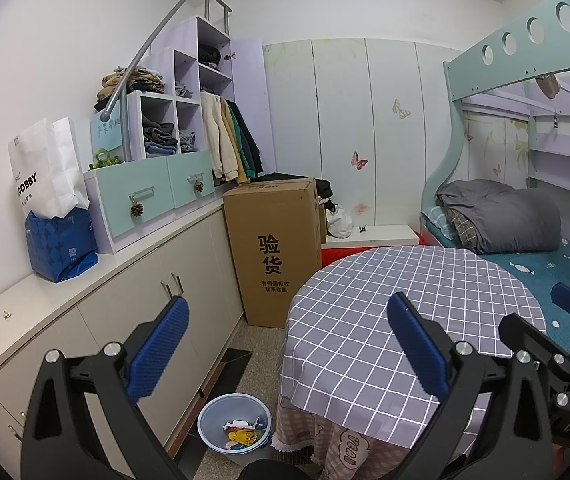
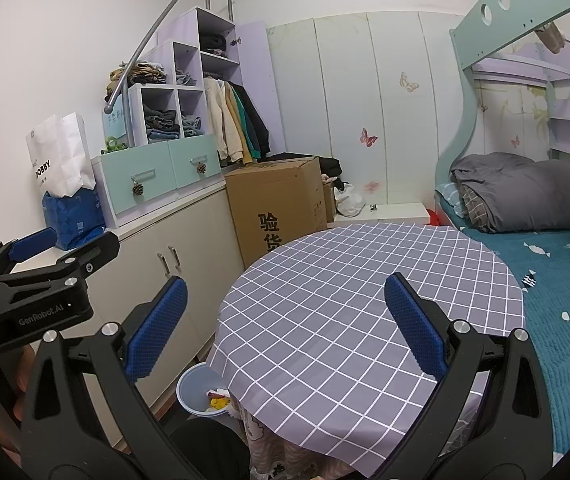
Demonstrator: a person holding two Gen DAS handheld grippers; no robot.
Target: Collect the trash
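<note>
Jaws of left gripper [image 1: 287,342] and right gripper [image 2: 285,326] both apart, empty, above checked table [image 2: 325,300]; trash-filled bin [image 1: 235,424] beside it

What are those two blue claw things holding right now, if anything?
Nothing. The left gripper and right gripper both have their fingers spread wide with only empty air between them, above the checkered table.

A small room with white walls [image 1: 45,40] and a speckled floor [image 1: 261,340]. Along the left wall stands a low cabinet [image 1: 157,280] with shelves of folded clothes [image 1: 165,128] above it. A big cardboard box [image 1: 273,248] stands beside the round worktop [image 1: 385,300] with its checked cloth. On the right is a bunk bed [image 1: 525,208] with a grey quilt [image 1: 501,212].
</note>
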